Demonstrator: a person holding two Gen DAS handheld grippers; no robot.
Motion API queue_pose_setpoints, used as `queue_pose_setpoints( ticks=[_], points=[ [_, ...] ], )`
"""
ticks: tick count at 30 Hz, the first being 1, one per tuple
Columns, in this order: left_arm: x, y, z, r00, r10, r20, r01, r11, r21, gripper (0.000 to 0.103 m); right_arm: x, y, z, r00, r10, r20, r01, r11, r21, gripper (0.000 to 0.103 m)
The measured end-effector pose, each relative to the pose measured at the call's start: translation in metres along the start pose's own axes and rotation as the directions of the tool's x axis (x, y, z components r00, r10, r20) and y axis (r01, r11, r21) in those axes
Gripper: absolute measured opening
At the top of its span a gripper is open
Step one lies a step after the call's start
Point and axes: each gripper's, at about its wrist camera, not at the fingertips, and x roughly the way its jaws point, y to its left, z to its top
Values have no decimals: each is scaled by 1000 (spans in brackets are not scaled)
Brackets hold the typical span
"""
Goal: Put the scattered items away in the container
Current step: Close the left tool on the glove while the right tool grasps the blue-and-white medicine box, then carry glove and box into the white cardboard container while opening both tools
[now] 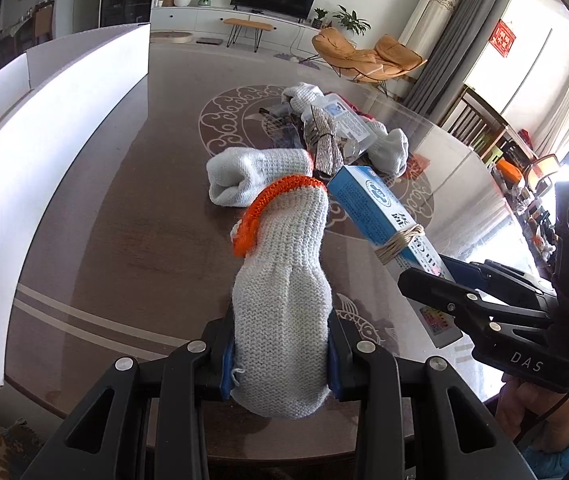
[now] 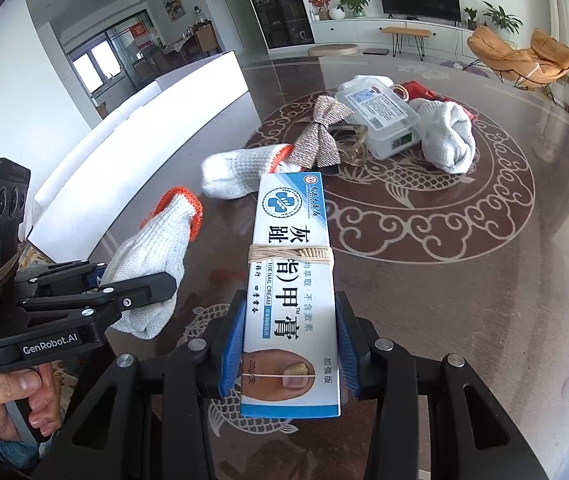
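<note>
My left gripper [image 1: 280, 360] is shut on a white knit glove with an orange cuff [image 1: 280, 280], lifted above the table; the same glove [image 2: 152, 256] shows in the right wrist view. My right gripper [image 2: 290, 356] is shut on a blue and white cream box [image 2: 290, 280] bound with rubber bands, also seen as the box [image 1: 376, 208] beside the glove. A white cardboard container [image 1: 44, 152] stands at the table's left. On the table lie another rolled glove [image 2: 236, 172], a glittery bow [image 2: 318, 136], a clear plastic case [image 2: 380, 116] and a white sock [image 2: 448, 136].
The round dark table [image 2: 484, 280] has a glass top with a fish and cloud pattern. A red item [image 2: 416, 90] lies behind the plastic case. A hand [image 2: 16, 404] holds the left gripper's handle. Chairs and a TV stand far behind.
</note>
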Motion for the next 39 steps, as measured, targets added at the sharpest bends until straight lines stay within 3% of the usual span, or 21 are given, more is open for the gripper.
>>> queue_pose_setpoints(
  ticks=[5, 9, 11, 15, 19, 25, 29, 33, 35, 36, 37, 39],
  points=[
    [-64, 48, 40, 994, 28, 108, -23, 999, -44, 34, -3, 52, 61, 993, 112, 32, -110, 991, -75, 41],
    [-113, 117, 74, 969, 156, 192, -134, 983, -123, 34, 11, 113, 126, 974, 217, 61, -206, 968, -146, 41],
    [-126, 158, 87, 954, 224, 199, -188, 965, -183, 34, 26, 147, 160, 962, 266, 64, -253, 953, -167, 41],
    [-126, 230, 105, 941, 304, 150, -253, 923, -290, 34, 77, 210, 220, 942, 334, 40, -323, 932, -165, 41],
    [-104, 273, 110, 945, 315, 85, -267, 898, -349, 34, 146, 257, 253, 953, 302, -33, -304, 938, -168, 41],
    [-63, 298, 112, 957, 289, 7, -265, 887, -378, 34, 226, 280, 254, 969, 204, -141, -230, 952, -200, 41],
    [-54, 305, 118, 953, 302, -9, -284, 884, -372, 34, 248, 283, 245, 970, 176, -170, -210, 955, -211, 41],
    [-51, 313, 124, 938, 342, -50, -336, 867, -368, 35, 261, 287, 246, 975, 122, -185, -166, 956, -243, 41],
    [-47, 320, 123, 937, 336, -99, -348, 862, -369, 43, 268, 292, 246, 980, 66, -188, -122, 945, -304, 43],
    [-46, 324, 122, 940, 325, -107, -340, 858, -384, 52, 272, 293, 247, 978, 59, -202, -123, 940, -317, 43],
    [-46, 326, 120, 940, 318, -120, -339, 855, -392, 69, 276, 292, 248, 971, 65, -229, -137, 940, -313, 44],
    [-46, 327, 115, 934, 330, -141, -358, 848, -391, 84, 282, 289, 252, 959, 87, -270, -167, 942, -291, 47]
  ],
)
